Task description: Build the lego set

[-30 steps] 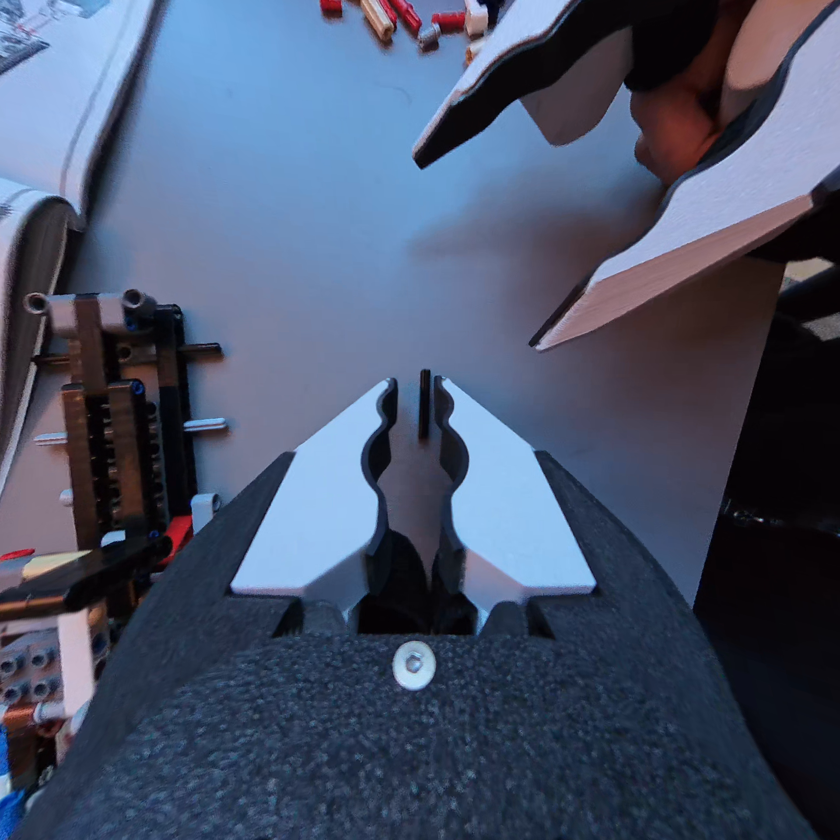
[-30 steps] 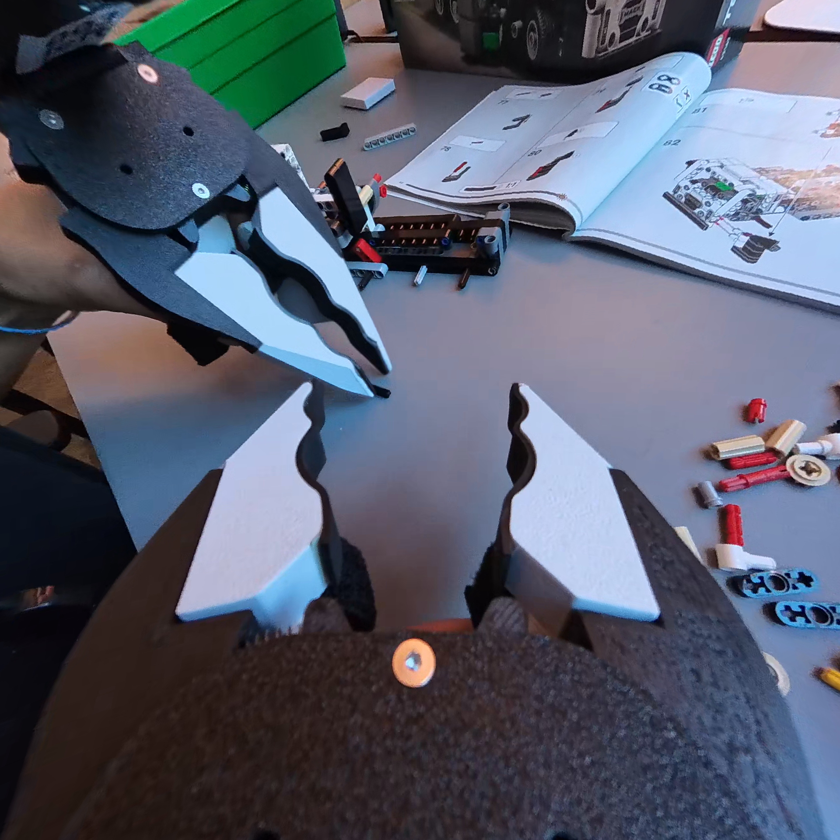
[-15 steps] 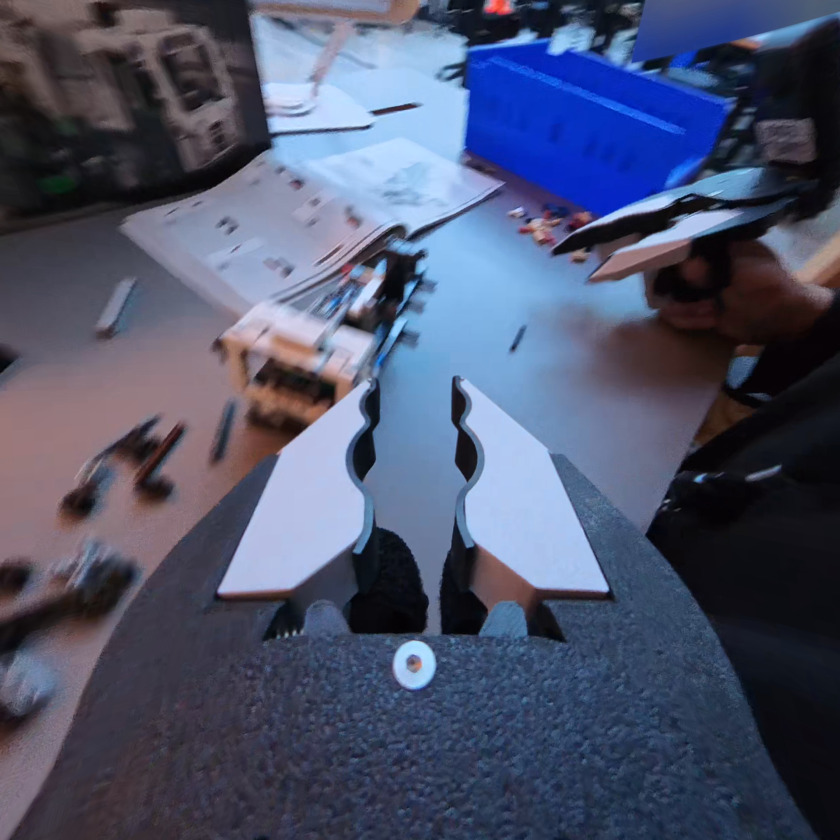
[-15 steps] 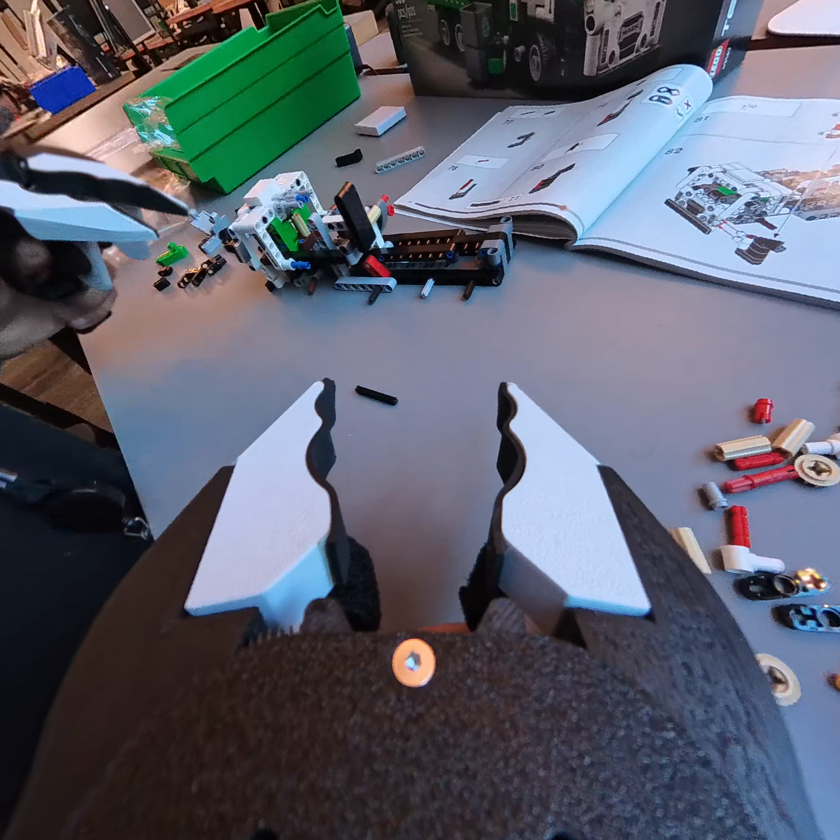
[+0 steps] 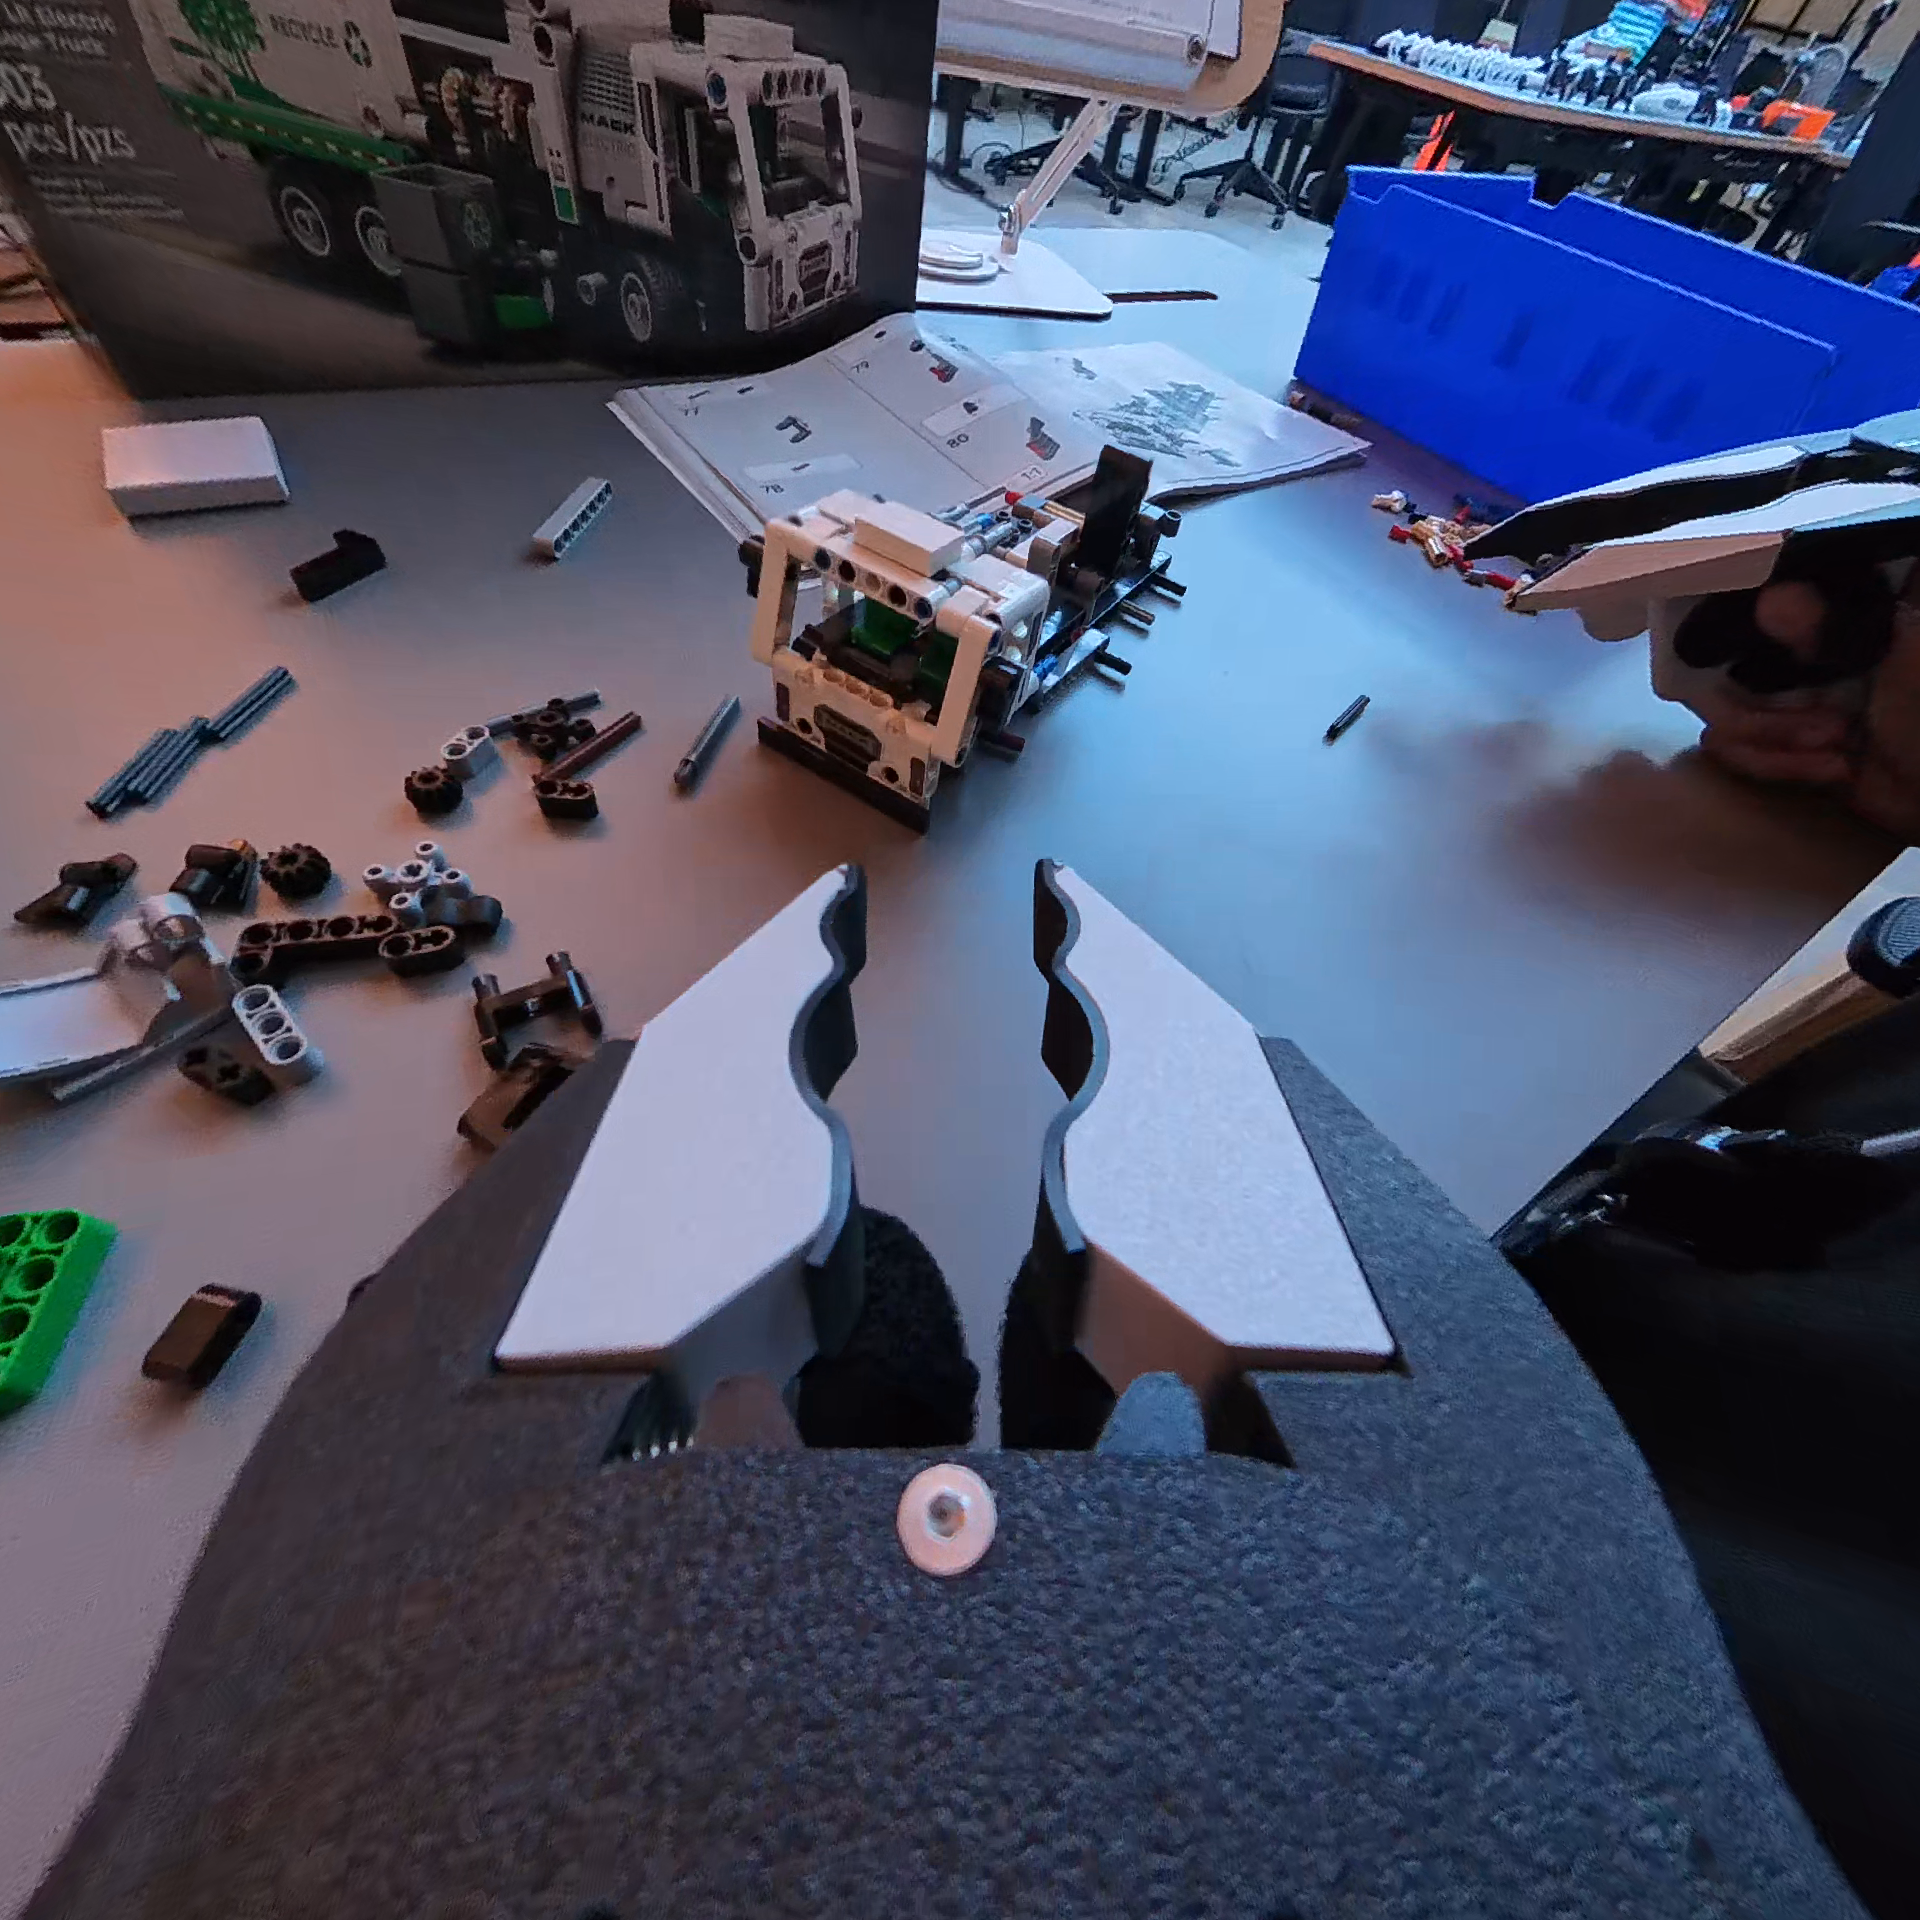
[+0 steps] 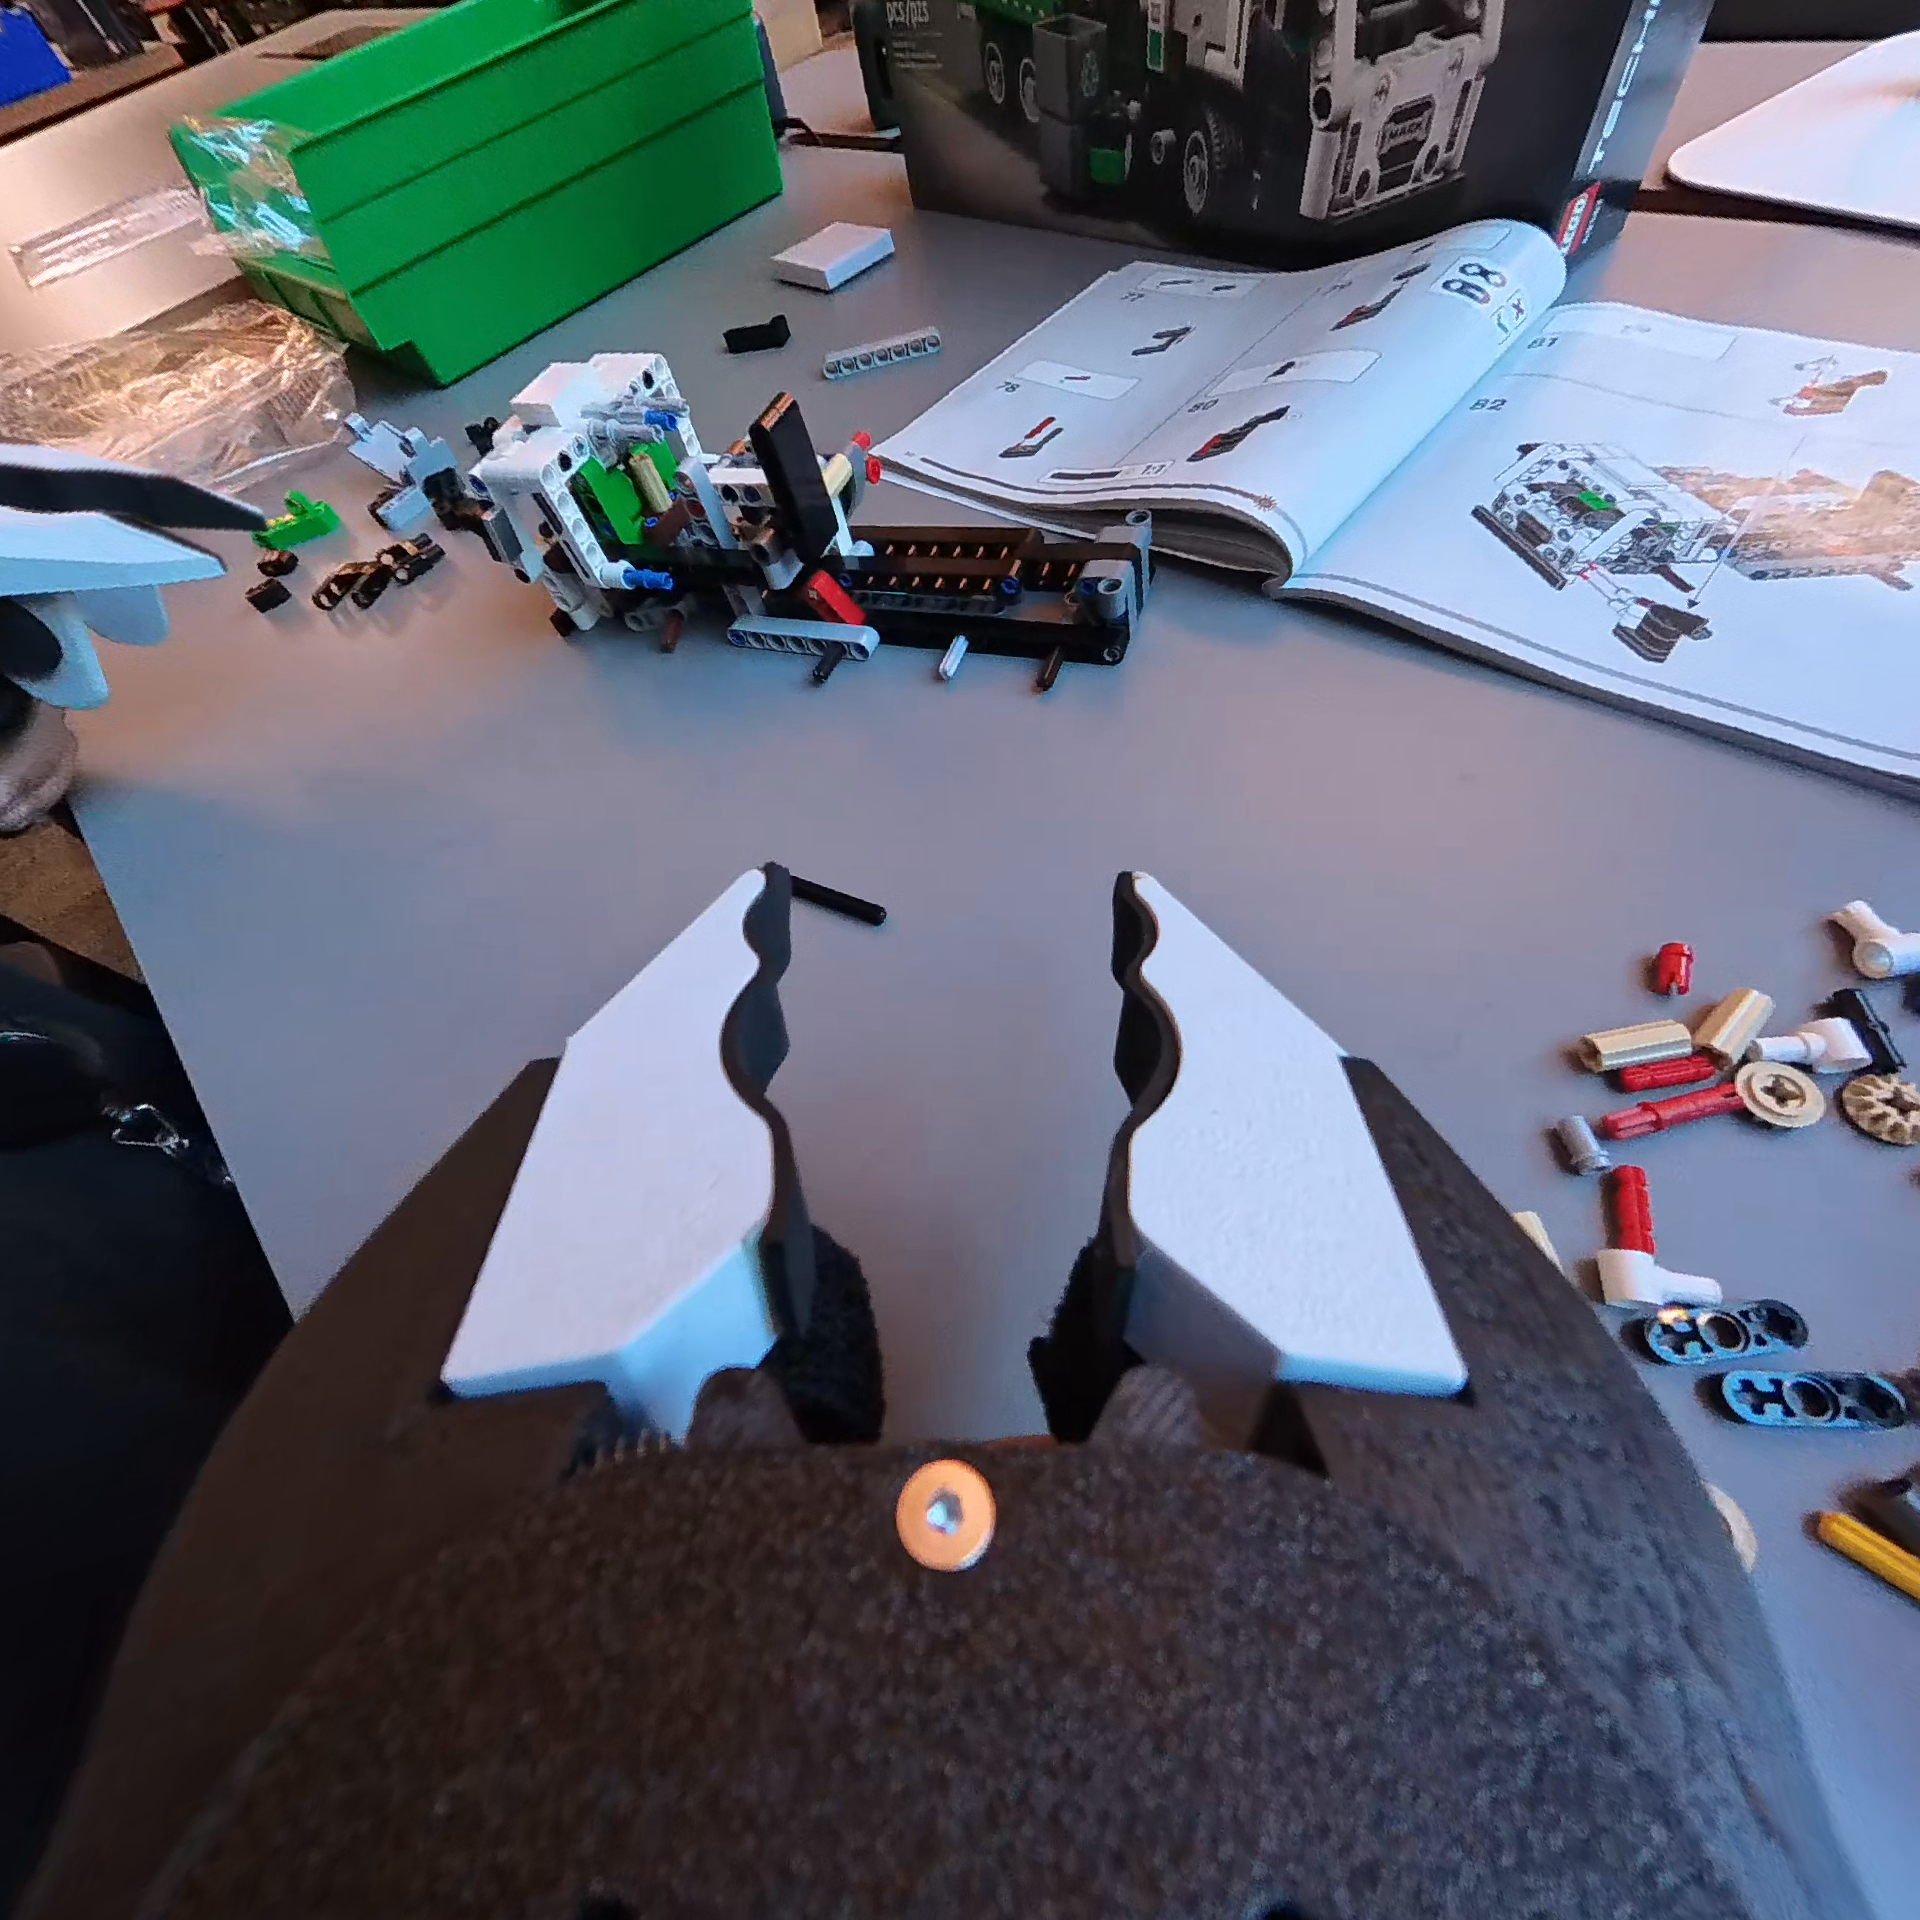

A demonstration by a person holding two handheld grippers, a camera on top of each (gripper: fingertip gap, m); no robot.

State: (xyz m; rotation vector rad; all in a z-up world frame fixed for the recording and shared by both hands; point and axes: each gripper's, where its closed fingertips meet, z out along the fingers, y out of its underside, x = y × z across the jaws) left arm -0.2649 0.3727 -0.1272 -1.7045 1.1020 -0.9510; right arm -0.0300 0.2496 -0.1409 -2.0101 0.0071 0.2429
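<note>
A partly built white, black and green lego truck (image 5: 914, 623) stands mid-table; it also shows in the right wrist view (image 6: 727, 520). A short black axle pin (image 5: 1347, 717) lies loose on the grey table, just past my right gripper's left fingertip (image 6: 840, 900). My left gripper (image 5: 948, 873) is open and empty, held above the table in front of the truck's cab. My right gripper (image 6: 948, 878) is open wide and empty. Each gripper shows in the other's view: the right one at the right (image 5: 1491, 577), the left one at the far left (image 6: 241, 540).
An open instruction booklet (image 6: 1455, 416) and the set's box (image 5: 468, 177) lie behind the truck. A blue bin (image 5: 1558, 343) is at the back right, a green bin (image 6: 499, 177) at the back left. Loose black and grey parts (image 5: 312, 935) and red, tan parts (image 6: 1714, 1091) are scattered about. My right fingertips sit around 25 centimeters from my left ones.
My left gripper let go of the black pin, opened, and drew back and up to the left. The pin now lies on the table. My right gripper shifted slightly towards it.
</note>
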